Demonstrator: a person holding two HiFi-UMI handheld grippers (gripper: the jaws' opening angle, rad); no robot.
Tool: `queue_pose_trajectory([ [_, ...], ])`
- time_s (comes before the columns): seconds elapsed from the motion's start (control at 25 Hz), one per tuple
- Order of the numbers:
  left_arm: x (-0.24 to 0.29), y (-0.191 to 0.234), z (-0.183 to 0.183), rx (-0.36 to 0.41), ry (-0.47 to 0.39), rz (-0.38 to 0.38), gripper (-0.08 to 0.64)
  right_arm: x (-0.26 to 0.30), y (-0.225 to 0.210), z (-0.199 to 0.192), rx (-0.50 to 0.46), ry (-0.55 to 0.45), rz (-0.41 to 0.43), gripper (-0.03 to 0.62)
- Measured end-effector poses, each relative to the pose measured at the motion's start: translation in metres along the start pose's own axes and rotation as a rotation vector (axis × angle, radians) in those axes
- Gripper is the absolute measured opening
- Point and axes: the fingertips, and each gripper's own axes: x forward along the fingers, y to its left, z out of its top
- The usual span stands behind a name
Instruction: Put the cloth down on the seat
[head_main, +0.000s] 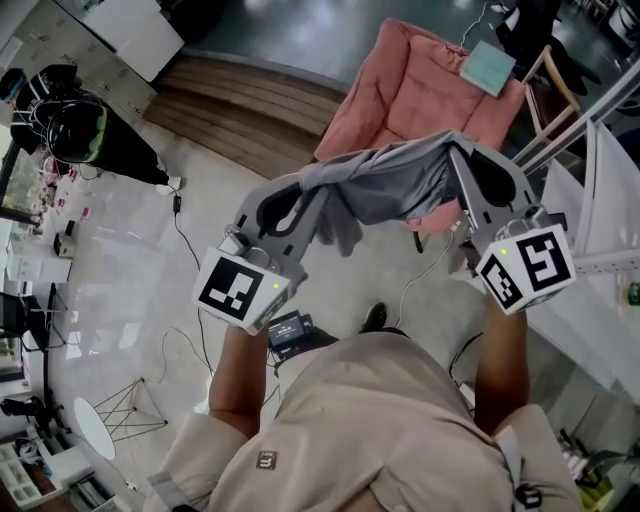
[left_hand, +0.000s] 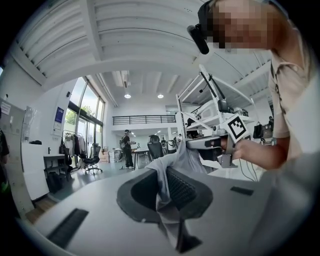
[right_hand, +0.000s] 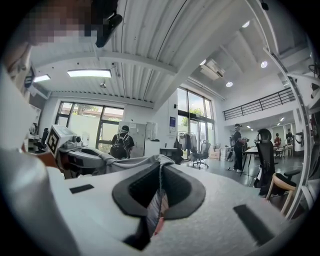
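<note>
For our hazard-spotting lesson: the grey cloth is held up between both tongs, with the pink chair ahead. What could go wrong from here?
1. The grey cloth seems to hang short of the pink chair; released now, it may miss the seat.
2. A white cable trails near the feet: a possible snag stepping forward.

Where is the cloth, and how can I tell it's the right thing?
Find the big pink armchair at the top of the head view. Just below it, the left hand-held gripper and the right hand-held gripper are raised. The cloth is the crumpled grey fabric strung between them, pinched at both ends, the only thing hanging in mid-air.
</note>
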Motion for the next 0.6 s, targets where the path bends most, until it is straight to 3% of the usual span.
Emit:
queue_pose_trajectory([
  [0.2,0.019,0.0,-0.008,-0.007,0.026,0.011,0.032,0.004,-0.018,-0.01,0.007,0.002,0.003,0.005],
  [0.6,0.067,0.024,-0.02,-0.004,0.016,-0.107,0.032,0.025,-0.046,-0.026,0.011,0.045,-0.091,0.005],
])
